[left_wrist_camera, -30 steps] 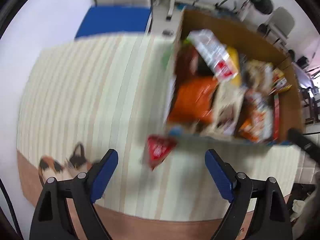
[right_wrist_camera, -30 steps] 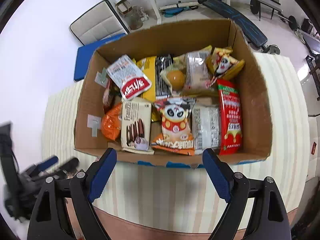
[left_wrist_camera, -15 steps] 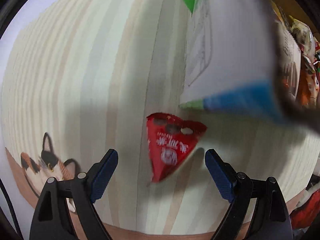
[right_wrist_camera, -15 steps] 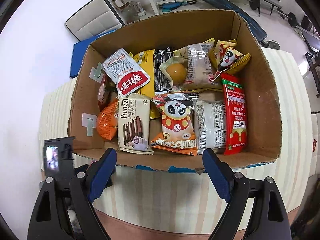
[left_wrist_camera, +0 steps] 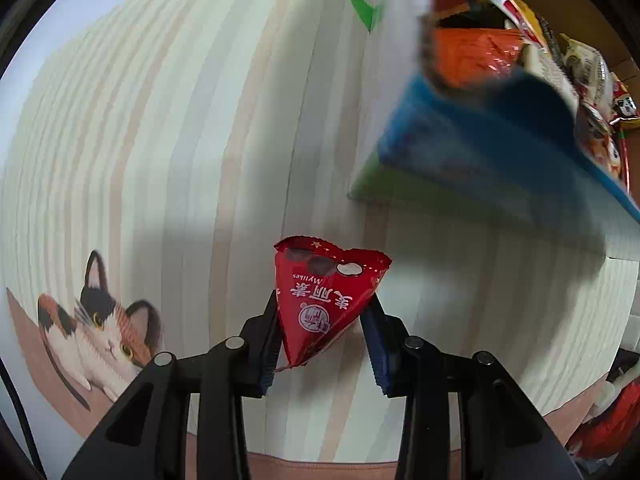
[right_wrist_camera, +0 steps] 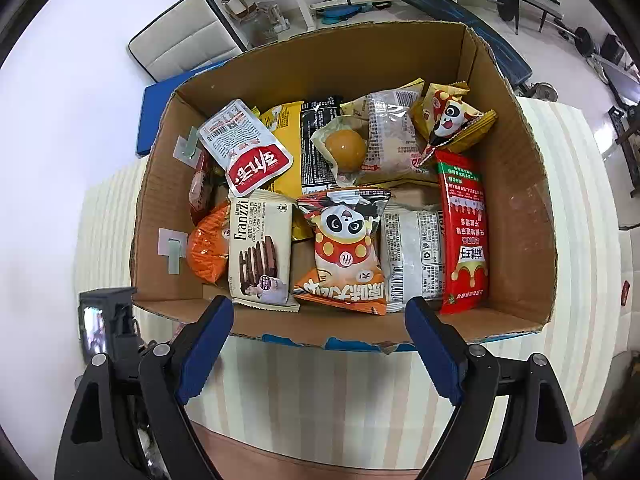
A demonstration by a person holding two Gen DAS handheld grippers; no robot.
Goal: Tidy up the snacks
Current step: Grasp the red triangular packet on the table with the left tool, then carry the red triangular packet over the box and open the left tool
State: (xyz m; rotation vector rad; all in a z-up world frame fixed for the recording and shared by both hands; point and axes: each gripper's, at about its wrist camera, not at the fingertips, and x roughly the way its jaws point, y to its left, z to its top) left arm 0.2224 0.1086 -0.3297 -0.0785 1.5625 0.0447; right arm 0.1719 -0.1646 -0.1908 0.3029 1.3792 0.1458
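My left gripper (left_wrist_camera: 322, 340) is shut on a small red triangular snack packet (left_wrist_camera: 322, 300), just above the striped tablecloth (left_wrist_camera: 160, 140), beside the near left corner of the cardboard box (left_wrist_camera: 460, 160). The box (right_wrist_camera: 516, 216) sits open in the right wrist view, filled with several snack packets, among them a Franzzi cookie pack (right_wrist_camera: 260, 248) and a panda packet (right_wrist_camera: 346, 248). My right gripper (right_wrist_camera: 320, 340) is open and empty, hovering at the box's near wall. The left gripper's body (right_wrist_camera: 108, 332) shows at the lower left of that view.
A cat picture (left_wrist_camera: 92, 332) is printed at the tablecloth's near left corner. A blue mat (right_wrist_camera: 156, 120) and a white chair (right_wrist_camera: 180, 36) stand behind the box, with gym gear along the far wall. A small red item (right_wrist_camera: 625, 294) lies at the right table edge.
My left gripper moved down and forward onto the red packet and shut on it. My right gripper drifted slightly closer to the box and stayed open.
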